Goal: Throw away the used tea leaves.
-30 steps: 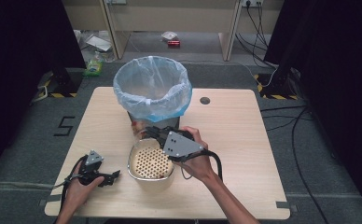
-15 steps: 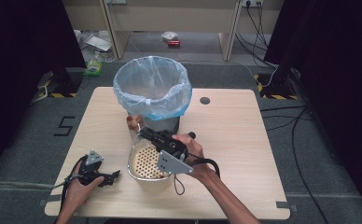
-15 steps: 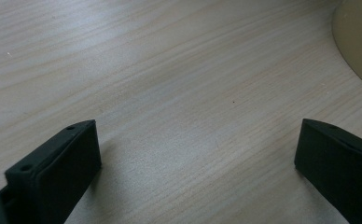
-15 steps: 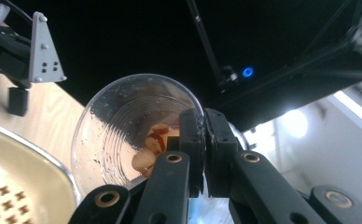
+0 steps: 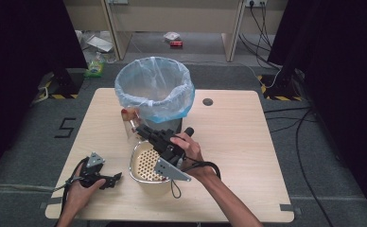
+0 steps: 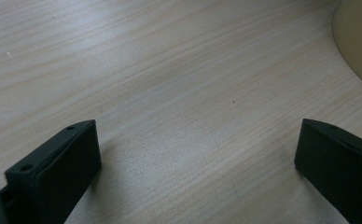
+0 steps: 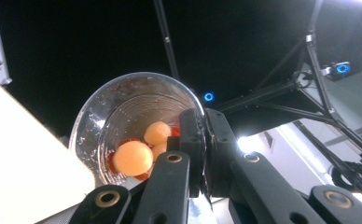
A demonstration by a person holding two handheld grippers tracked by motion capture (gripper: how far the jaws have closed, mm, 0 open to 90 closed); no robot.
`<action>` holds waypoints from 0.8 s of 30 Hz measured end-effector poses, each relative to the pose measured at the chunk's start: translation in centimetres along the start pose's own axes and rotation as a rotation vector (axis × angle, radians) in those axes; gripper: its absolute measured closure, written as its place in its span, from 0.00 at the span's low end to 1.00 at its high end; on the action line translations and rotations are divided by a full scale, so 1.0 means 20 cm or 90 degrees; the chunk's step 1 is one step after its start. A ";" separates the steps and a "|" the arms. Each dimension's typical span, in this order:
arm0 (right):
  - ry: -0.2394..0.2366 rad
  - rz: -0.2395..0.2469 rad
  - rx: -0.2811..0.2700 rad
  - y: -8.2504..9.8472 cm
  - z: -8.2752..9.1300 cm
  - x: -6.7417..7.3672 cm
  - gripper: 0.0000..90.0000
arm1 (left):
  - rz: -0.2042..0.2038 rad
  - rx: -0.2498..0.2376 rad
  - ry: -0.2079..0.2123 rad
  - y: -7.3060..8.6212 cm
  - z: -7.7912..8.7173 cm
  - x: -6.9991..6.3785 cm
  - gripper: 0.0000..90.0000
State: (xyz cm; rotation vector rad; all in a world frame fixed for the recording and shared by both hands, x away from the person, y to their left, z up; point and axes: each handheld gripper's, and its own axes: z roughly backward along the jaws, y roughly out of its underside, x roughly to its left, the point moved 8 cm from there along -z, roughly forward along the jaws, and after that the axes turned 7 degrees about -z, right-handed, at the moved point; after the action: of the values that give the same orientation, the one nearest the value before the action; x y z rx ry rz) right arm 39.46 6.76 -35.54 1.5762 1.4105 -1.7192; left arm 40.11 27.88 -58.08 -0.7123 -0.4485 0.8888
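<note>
- The right gripper [image 5: 141, 130] is pinching the wall of a clear plastic cup [image 5: 130, 124], its 2 black jaws pressed together on the rim.
- In the right gripper view the clear plastic cup [image 7: 132, 126] is tipped so that its mouth faces the camera, with the jaws clamped on the rim's right edge.
- Inside the cup lie at least 3 small orange balls [image 7: 133, 157], with a red smear on the wall around them.
- From the high view, the cup sits just to the left of the bin [image 5: 154, 90], a dark bin lined with a pale blue plastic bag, and close in front of its rim.
- The colander [image 5: 146, 165], a cream bowl with a perforated insert, sits on the table [image 5: 238, 137] directly in front of the bin, below and to the right of the cup.
- The right hand [image 5: 188, 153] reaches over the colander's right side, in front of the bin.
- The left gripper [image 5: 113, 178] rests on the table well to the left of the colander and farther from the bin than the colander, held by the left hand [image 5: 77, 189].
- In the left gripper view its jaws are spread wide over bare wood, pinching nothing; the colander's cream wall [image 6: 358, 42] shows at the upper right.
</note>
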 end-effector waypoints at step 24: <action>0.006 0.305 0.009 0.03 0.07 0.26 0.98 | 0.000 0.000 -0.001 0.00 0.00 0.00 0.00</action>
State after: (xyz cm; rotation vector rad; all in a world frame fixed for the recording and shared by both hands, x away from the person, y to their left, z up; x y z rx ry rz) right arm 37.75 7.03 -40.72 1.7544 0.9225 -1.4347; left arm 40.11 27.89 -58.08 -0.7115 -0.4494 0.8887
